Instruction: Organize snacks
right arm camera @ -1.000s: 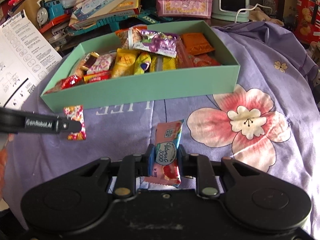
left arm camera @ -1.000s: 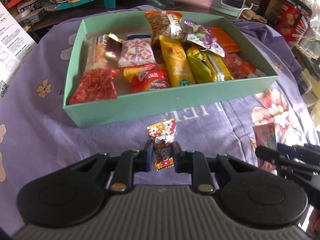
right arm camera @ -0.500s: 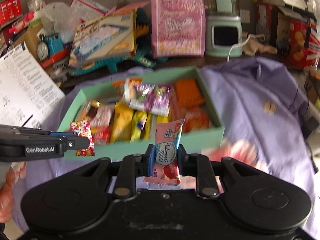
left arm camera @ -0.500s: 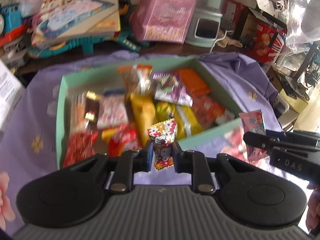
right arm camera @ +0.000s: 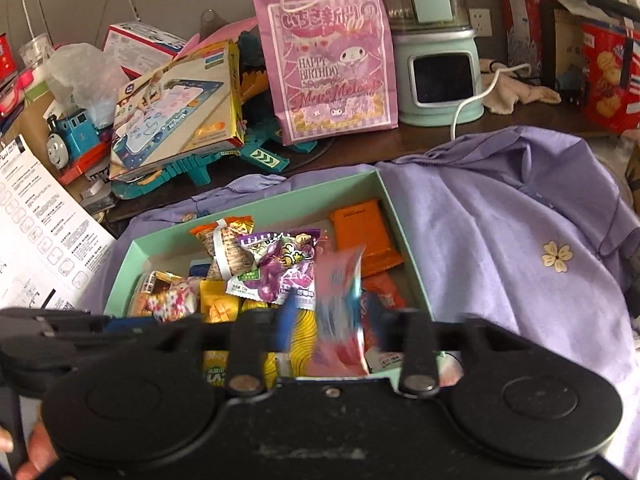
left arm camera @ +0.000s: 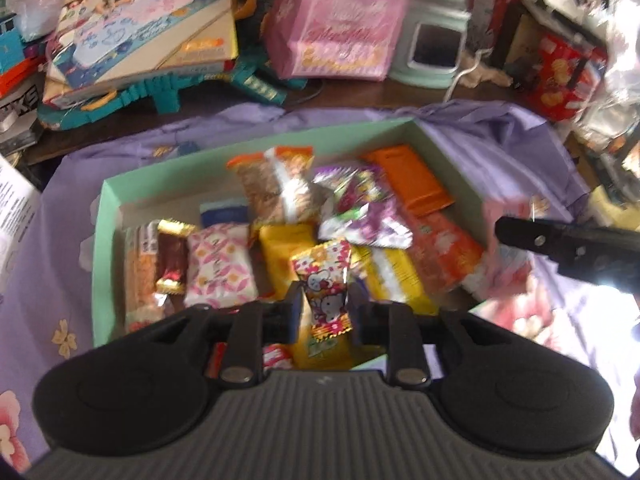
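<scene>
- Black plastic fingers of the left tool are parting; a crinkly foil candy packet, printed with flowers and a cartoon cat face, stands upright between them with a gap showing at either pad, above the mint-green box.
- Blurred black fingers of the right tool are also spreading, wide; a pink sachet with blue and red smears hangs loose between them over the right half of that box. Its print is too smeared to read.
- From the left wrist the right tool shows as a flat black bar beside the box's right wall, with a pink blur behind it.
- Inside the cardboard box lie glossy wrappers: a purple grape pouch, a flat orange pack, yellow bars, a pink-patterned white pillow pack, and a gold-ended brown sweet. The near end of the box is hidden by the tool bodies.
- Lilac cloth, soft and rumpled, with a small stitched flower, lies under the box and to its right.
- Behind the box, on the dark table, a pink paper gift bag reads "HAPPY BIRTHDAY"; right of it stands a pale-green appliance with a dark window and white cord.
- Left of the box, a printed white sheet is cut off by the edge; its text is too small to read.
</scene>
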Motion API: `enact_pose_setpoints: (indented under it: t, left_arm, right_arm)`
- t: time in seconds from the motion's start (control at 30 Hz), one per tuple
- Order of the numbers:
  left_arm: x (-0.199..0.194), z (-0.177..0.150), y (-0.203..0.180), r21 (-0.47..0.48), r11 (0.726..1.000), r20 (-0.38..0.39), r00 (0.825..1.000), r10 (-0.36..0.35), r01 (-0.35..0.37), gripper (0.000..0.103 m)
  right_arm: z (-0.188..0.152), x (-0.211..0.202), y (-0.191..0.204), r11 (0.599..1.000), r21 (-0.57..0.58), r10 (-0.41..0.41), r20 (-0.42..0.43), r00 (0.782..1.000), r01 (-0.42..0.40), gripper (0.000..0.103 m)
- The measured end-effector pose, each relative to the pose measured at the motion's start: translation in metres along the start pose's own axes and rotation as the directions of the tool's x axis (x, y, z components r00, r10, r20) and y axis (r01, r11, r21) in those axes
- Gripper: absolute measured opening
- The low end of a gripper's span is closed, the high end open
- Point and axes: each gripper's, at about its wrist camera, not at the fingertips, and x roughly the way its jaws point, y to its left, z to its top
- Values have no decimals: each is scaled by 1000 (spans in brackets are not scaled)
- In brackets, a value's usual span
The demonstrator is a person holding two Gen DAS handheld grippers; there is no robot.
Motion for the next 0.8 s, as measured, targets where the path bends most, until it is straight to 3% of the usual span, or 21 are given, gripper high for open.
enact_pose_setpoints:
  t: [0.03, 0.07, 0.13, 0.23, 0.4, 0.8]
  left_arm:
    - [4, -2, 1, 2, 1000, -9, 1000, 22, -22, 71]
    - [6, -5, 2, 0, 999, -10, 999, 47, -47, 100]
    - [8, -10, 5, -4, 996, 2, 996, 85, -85, 103]
    - [15, -15, 11, -13, 997, -47, 996, 77, -78, 103]
    - [14, -23, 17, -34, 996, -62, 995, 81, -83, 103]
    - [-27, -36, 25, -53, 995, -16, 997, 79, -80, 103]
  right_arm:
    - [-1, 0, -1, 1000, -1, -12, 16, 1000, 12, 96]
    - [-3, 0, 0, 1000, -4, -17, 22, 1000, 17, 99]
    - [-7, 0, 1, 1000, -13, -21, 14, 1000, 22, 102]
    - [-14, -2, 4, 999, -31, -38, 7, 999, 39, 103]
    - [-19, -5, 8, 998, -39, -54, 3, 999, 54, 103]
    - [-31, -35, 24, 996, -65, -64, -3, 998, 64, 103]
